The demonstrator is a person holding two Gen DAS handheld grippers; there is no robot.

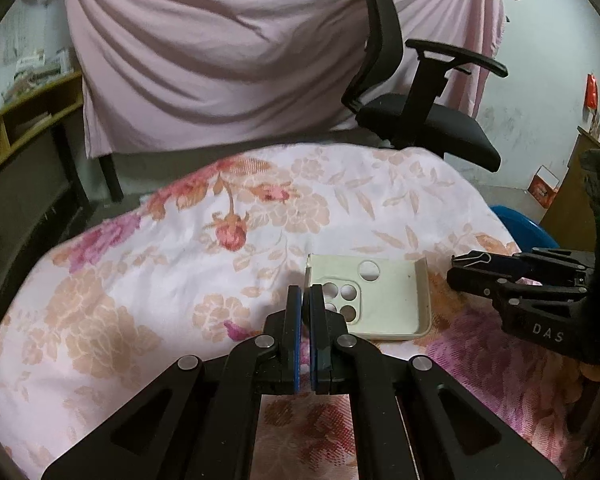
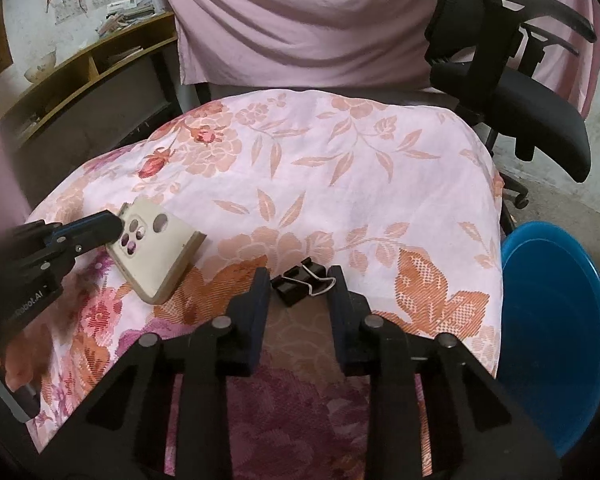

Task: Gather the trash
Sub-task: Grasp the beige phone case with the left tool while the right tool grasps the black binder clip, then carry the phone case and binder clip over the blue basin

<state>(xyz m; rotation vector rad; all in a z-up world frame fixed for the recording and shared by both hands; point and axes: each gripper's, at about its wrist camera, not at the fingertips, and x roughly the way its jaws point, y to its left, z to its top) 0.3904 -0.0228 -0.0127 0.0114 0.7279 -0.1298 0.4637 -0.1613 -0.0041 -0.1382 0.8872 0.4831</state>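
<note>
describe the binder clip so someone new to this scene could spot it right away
Find the floral cloth that covers the table. On its near part, right of the cream phone case, the binder clip lies between the fingertips of the right gripper. It is the only small black thing there, with silver wire handles.

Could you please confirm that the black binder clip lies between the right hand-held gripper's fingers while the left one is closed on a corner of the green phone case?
Not quite: the phone case is cream, not green, as the right wrist view shows. The rest holds: the binder clip lies between the right hand-held gripper fingers, and the left hand-held gripper is closed on the case's corner.
</note>
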